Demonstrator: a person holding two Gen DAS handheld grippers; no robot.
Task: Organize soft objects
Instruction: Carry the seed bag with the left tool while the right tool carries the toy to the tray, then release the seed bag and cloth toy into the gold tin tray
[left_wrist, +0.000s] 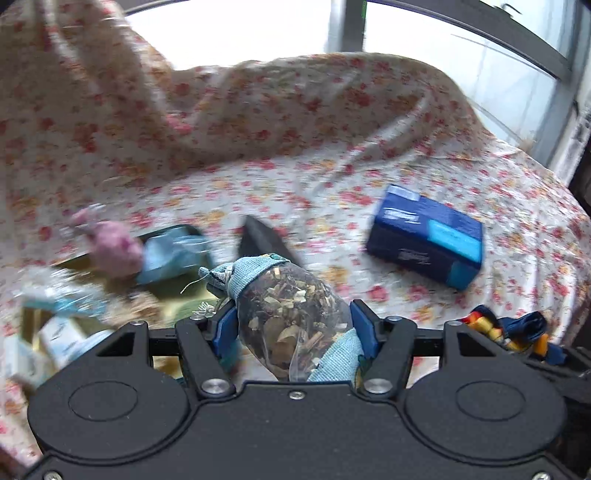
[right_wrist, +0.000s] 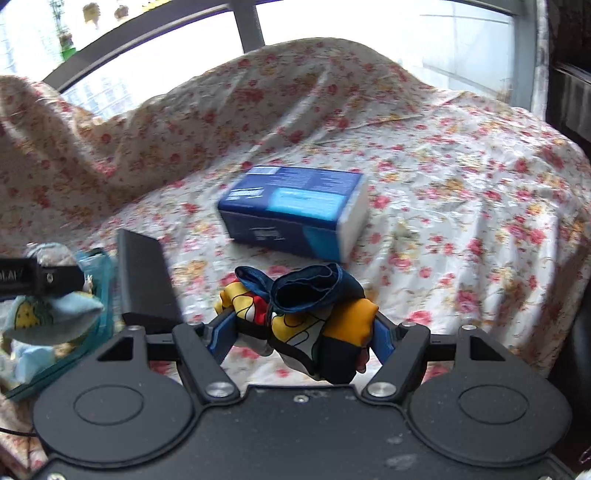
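Blue pads of the left gripper (left_wrist: 293, 328) clamp a potpourri sachet (left_wrist: 291, 317); the right gripper (right_wrist: 301, 330) grips a bunched colourful cloth (right_wrist: 303, 314) (both above the floral sheet (right_wrist: 443, 192)), near a blue box (right_wrist: 295, 210).

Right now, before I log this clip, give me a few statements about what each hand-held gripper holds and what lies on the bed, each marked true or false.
1. The left hand-held gripper is shut on a clear sachet of dried herbs. True.
2. The right hand-held gripper is open and holds nothing. False: it is shut on a bunched colourful cloth.
3. A blue box lies on the floral sheet. True.
4. The blue box sits inside the tray of soft items. False: it lies apart from it, on the sheet.
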